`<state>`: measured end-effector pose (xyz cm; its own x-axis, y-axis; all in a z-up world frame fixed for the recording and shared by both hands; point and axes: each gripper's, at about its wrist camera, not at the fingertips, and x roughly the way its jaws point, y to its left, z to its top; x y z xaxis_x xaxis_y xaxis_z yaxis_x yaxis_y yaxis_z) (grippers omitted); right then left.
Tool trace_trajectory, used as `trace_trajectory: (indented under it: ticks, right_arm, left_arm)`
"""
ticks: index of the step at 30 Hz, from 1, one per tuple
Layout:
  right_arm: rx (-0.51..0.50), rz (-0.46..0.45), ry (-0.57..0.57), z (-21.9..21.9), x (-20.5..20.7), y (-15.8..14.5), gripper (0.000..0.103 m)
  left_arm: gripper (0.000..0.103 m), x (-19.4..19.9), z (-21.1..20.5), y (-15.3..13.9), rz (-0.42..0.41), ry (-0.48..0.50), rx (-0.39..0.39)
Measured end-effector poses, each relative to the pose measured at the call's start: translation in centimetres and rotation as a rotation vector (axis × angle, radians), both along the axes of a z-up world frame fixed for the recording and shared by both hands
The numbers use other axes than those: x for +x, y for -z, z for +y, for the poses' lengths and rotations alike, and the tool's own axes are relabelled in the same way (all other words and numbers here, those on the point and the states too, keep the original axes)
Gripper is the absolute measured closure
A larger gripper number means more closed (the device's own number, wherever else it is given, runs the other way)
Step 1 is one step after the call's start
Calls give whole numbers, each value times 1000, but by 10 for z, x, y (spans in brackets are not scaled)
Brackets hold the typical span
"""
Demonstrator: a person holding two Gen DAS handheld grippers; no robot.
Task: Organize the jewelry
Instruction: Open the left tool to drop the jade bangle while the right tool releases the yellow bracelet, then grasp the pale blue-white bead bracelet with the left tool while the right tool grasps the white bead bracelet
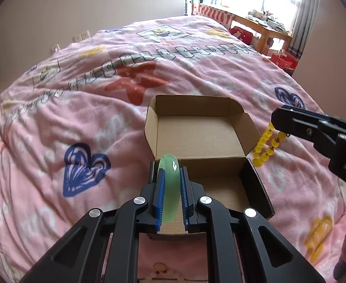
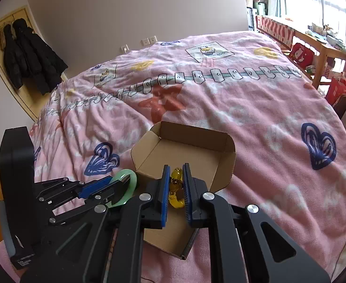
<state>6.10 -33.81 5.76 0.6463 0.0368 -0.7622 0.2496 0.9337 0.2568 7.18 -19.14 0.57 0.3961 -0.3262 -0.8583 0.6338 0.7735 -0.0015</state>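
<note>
Green bangle point(image 1: 168, 184) clamped, left hand-held gripper point(image 1: 170, 202) | bead bracelet point(image 2: 175, 189) clamped, right hand-held gripper point(image 2: 174, 193)

My left wrist view, close over the cardboard box point(image 1: 203, 139), facing the window, my right wrist view, close beside it, both sharing box and bed point(image 2: 243, 108).

Black tongs point(image 1: 170, 186), blue ribbed pads point(image 1: 159, 200), silver screws.

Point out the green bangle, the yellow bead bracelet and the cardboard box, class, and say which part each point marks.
green bangle point(image 1: 170, 188): left wrist view, the band between the left gripper's pads.
yellow bead bracelet point(image 1: 264, 147): left wrist view, beads hanging below the right gripper.
cardboard box point(image 2: 187, 158): right wrist view, inside of its open lid.
</note>
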Motion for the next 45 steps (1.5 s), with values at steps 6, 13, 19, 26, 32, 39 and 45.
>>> trace_trajectory:
  ticks: [6, 13, 19, 26, 32, 39, 45]
  right_arm:
    - [6, 2, -20, 9, -2, -3, 88]
    - [12, -21, -21, 17, -12, -13, 87]
    - [29, -47, -9, 18, -27, -24, 87]
    - [43, -38, -46, 42, -44, -26, 87]
    - [63, 16, -123, 79, -52, -11, 87]
    - [143, 132, -139, 119, -73, 38, 87]
    - [234, 230, -175, 154, -85, 78, 87]
  left_arm:
    - [87, -8, 5, -17, -54, 14, 8]
    - [67, -19, 21, -32, -60, -16, -5]
    - [61, -38, 51, -32, -74, -33, 44]
    - [61, -46, 105, -26, -44, -123, 80]
    - [61, -51, 147, -15, 1, -202, 103]
    - [57, -66, 180, 14, 60, -225, 104]
    - [57, -73, 195, 37, 75, -259, 93]
